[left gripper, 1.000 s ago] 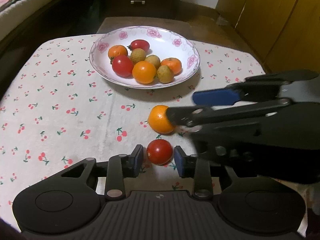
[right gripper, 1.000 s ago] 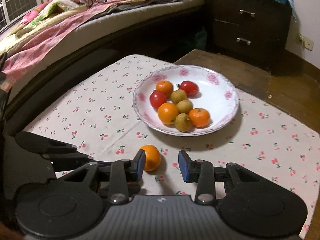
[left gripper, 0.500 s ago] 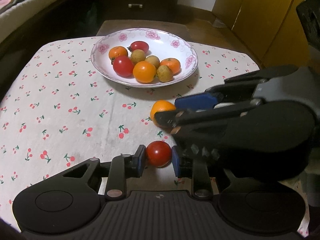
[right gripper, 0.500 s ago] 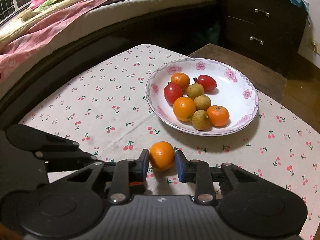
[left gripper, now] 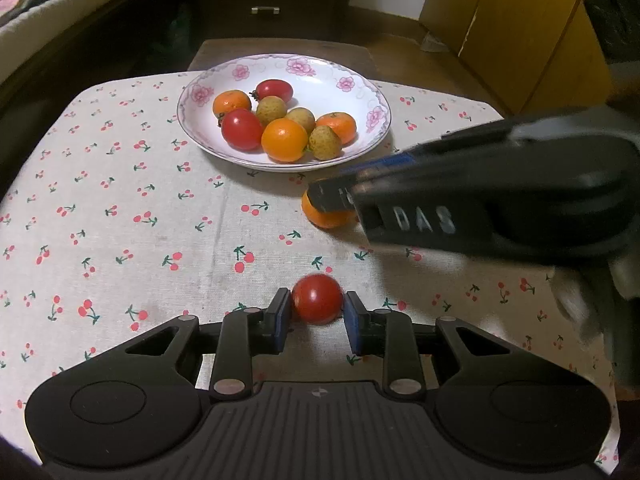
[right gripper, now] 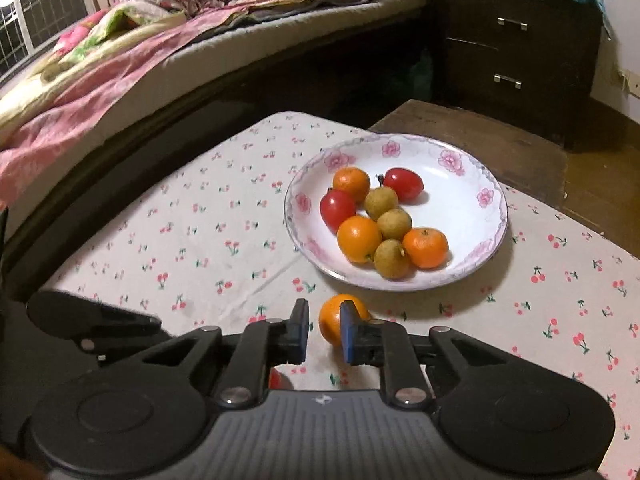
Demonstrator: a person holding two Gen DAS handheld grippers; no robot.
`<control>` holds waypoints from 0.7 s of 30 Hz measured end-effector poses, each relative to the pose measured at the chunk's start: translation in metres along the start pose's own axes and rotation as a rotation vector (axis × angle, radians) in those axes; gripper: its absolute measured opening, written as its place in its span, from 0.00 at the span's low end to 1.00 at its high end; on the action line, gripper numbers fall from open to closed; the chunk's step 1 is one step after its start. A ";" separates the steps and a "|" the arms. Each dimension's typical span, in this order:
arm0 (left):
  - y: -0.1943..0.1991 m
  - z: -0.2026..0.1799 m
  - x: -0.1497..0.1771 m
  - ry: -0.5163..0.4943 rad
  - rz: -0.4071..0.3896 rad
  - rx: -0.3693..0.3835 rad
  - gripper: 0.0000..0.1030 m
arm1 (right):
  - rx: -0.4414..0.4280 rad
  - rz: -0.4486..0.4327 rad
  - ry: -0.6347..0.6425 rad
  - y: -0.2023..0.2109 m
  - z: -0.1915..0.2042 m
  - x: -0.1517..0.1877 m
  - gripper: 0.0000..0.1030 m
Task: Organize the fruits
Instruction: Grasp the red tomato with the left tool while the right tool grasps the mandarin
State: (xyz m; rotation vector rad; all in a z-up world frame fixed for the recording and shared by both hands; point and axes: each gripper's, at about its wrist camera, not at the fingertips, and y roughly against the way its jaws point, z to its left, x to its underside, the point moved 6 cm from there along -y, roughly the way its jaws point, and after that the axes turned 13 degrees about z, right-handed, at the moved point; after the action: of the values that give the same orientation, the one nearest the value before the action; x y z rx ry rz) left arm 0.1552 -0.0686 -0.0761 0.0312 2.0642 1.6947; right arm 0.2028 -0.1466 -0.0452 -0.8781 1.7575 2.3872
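**On the cherry-print cloth: two grabs, one plate**

Right up front, the left gripper (left gripper: 317,314) has its blue pads clamped on a red tomato (left gripper: 317,298) sitting on the tablecloth (left gripper: 120,208). A bit farther out, the right gripper (right gripper: 325,330) is around a small orange (right gripper: 334,322), but there's a gap on one side, so can't tell if it's pinching. Beyond that, the floral plate (right gripper: 468,168) holds oranges, tomatoes and brownish fruits.

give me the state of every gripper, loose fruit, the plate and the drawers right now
left gripper: shut on the tomato
tomato: pinched between the blue pads
right gripper: around the loose orange, grip unclear
loose orange: beside the plate, contact with the cloth unclear
plate: holding eight fruits
drawers: closed
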 end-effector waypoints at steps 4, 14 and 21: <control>0.001 0.002 0.001 0.001 -0.001 0.013 0.36 | 0.008 0.002 0.002 -0.002 0.002 -0.004 0.32; 0.000 -0.001 0.000 -0.011 -0.004 -0.002 0.37 | 0.079 0.044 0.003 -0.013 -0.006 0.000 0.50; 0.000 0.000 0.001 -0.003 -0.006 -0.005 0.34 | 0.098 0.044 -0.005 -0.018 -0.010 0.003 0.42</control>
State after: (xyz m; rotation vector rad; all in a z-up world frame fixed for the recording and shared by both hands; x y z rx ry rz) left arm 0.1544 -0.0683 -0.0759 0.0257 2.0549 1.6953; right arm 0.2109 -0.1503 -0.0643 -0.8296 1.8936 2.3043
